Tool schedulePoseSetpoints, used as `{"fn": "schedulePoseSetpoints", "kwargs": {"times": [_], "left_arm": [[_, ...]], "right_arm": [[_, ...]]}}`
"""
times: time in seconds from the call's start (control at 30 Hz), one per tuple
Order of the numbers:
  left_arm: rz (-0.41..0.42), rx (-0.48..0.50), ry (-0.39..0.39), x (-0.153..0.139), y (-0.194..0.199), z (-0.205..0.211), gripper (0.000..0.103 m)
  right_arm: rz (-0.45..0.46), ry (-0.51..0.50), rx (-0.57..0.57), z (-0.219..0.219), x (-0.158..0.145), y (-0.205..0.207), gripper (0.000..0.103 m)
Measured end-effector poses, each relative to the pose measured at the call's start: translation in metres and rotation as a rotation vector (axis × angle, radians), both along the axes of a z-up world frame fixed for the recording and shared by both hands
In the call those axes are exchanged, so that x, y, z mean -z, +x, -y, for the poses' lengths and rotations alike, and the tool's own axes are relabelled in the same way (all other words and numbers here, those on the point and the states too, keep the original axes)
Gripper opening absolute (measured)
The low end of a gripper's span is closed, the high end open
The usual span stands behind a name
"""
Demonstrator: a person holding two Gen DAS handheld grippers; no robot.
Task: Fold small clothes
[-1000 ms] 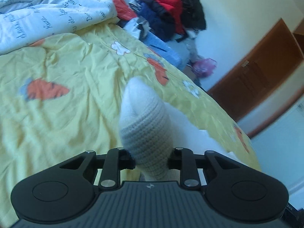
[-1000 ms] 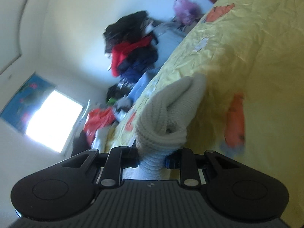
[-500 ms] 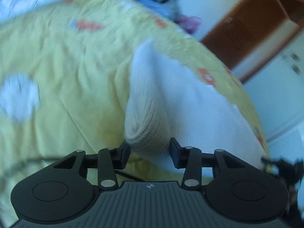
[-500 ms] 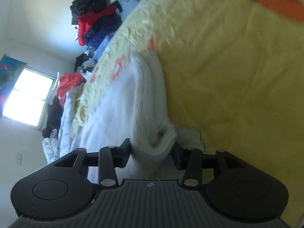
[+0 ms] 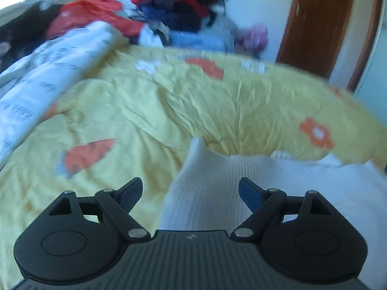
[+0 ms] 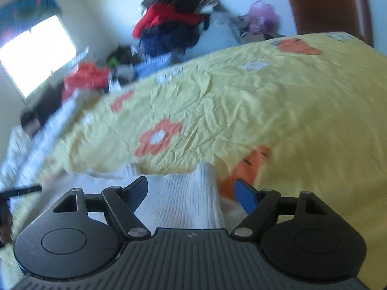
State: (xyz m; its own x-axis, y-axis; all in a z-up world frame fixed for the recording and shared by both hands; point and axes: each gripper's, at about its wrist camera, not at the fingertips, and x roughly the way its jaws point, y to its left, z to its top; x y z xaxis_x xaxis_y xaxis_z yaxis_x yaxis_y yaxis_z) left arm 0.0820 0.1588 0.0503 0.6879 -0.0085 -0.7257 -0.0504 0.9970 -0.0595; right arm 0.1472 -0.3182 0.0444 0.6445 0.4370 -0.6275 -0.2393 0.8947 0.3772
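Yellow flower-print bedsheet (image 5: 150,111) covers bed. White knit garment (image 5: 217,193) lies flat at bed's near edge. Left gripper (image 5: 190,189) and right gripper (image 6: 191,191) over garment, jaws wide, opening, pads clear of knit.

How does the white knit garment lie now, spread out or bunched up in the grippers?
Spread on the yellow bedsheet. The white knit garment lies flat; left gripper and right gripper jaws are opening, pads clear of the cloth.
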Motion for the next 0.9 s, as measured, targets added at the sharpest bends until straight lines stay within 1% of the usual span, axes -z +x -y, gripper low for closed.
{"fn": "schedulePoseSetpoints", "kwargs": {"times": [0.03,0.07,0.1,0.13,0.17,0.2,0.23,0.27,0.3,0.33,0.37,0.4,0.43,0.47,0.5,0.53,0.6,0.67,0.7,0.73,0.77,0.8,0.83,0.9], "left_arm": [[-0.042,0.001,0.028,0.009,0.009,0.006,0.07],[-0.091,0.003,0.039,0.02,0.018,0.01,0.058],[-0.099,0.006,0.014,0.023,0.022,0.011,0.046],[-0.074,0.003,0.019,0.02,0.021,0.012,0.027],[-0.055,0.007,0.045,0.015,0.018,0.015,0.023],[-0.027,0.006,0.061,0.01,0.013,0.017,0.02],[0.008,-0.005,0.064,0.007,0.008,0.017,0.019],[0.028,-0.016,0.074,0.008,0.005,0.016,0.018],[0.019,-0.038,0.091,0.016,0.006,0.015,0.018],[-0.004,-0.055,0.09,0.024,0.01,0.014,0.018],[0.003,-0.07,0.085,0.031,0.009,0.013,0.019],[0.024,-0.07,0.087,0.031,0.006,0.014,0.019],[0.028,-0.072,0.093,0.029,0.004,0.014,0.022],[0.039,-0.071,0.103,0.025,0.0,0.016,0.023],[0.045,-0.066,0.113,0.022,-0.003,0.017,0.028],[0.049,-0.068,0.131,0.018,-0.006,0.019,0.035],[0.08,-0.071,0.186,0.006,-0.02,0.023,0.043],[0.155,-0.077,0.232,-0.008,-0.036,0.03,0.047],[0.208,-0.068,0.24,-0.017,-0.044,0.035,0.057],[0.252,-0.057,0.239,-0.023,-0.049,0.041,0.072],[0.279,-0.045,0.237,-0.027,-0.05,0.048,0.078],[0.296,-0.023,0.235,-0.028,-0.048,0.057,0.081],[0.295,0.006,0.241,-0.027,-0.044,0.067,0.081],[0.265,0.045,0.258,-0.017,-0.03,0.085,0.081]], "right_arm": [[-0.024,-0.02,-0.012,-0.006,0.008,0.008,0.079],[-0.051,-0.041,-0.016,-0.012,0.014,0.015,0.074],[-0.084,-0.054,-0.017,-0.016,0.022,0.022,0.064],[-0.085,-0.039,-0.017,-0.017,0.026,0.022,0.033],[-0.081,0.016,-0.041,-0.016,0.024,0.023,0.017],[-0.076,0.076,-0.051,-0.011,0.02,0.02,0.017],[-0.033,0.113,-0.042,-0.008,0.013,0.016,0.016],[0.033,0.133,-0.014,-0.003,0.005,0.01,0.016],[0.073,0.139,0.024,0.004,0.004,0.008,0.016],[0.058,0.142,0.066,0.01,0.009,0.011,0.016],[0.009,0.154,0.095,0.014,0.02,0.015,0.016],[-0.028,0.155,0.1,0.013,0.028,0.017,0.016],[-0.046,0.137,0.096,0.01,0.034,0.016,0.016],[-0.046,0.107,0.093,0.005,0.037,0.012,0.021],[-0.039,0.078,0.098,0.002,0.035,0.009,0.027],[-0.032,0.056,0.121,0.001,0.031,0.005,0.039],[0.002,0.059,0.164,0.005,0.017,-0.005,0.061],[0.078,0.103,0.194,0.013,-0.003,-0.022,0.061],[0.11,0.139,0.188,0.015,-0.012,-0.032,0.062],[0.132,0.172,0.17,0.014,-0.019,-0.04,0.065],[0.146,0.19,0.139,0.007,-0.025,-0.045,0.069],[0.152,0.186,0.116,-0.003,-0.027,-0.046,0.074],[0.156,0.164,0.093,-0.016,-0.028,-0.045,0.076],[0.155,0.079,0.052,-0.043,-0.021,-0.04,0.076]]}}
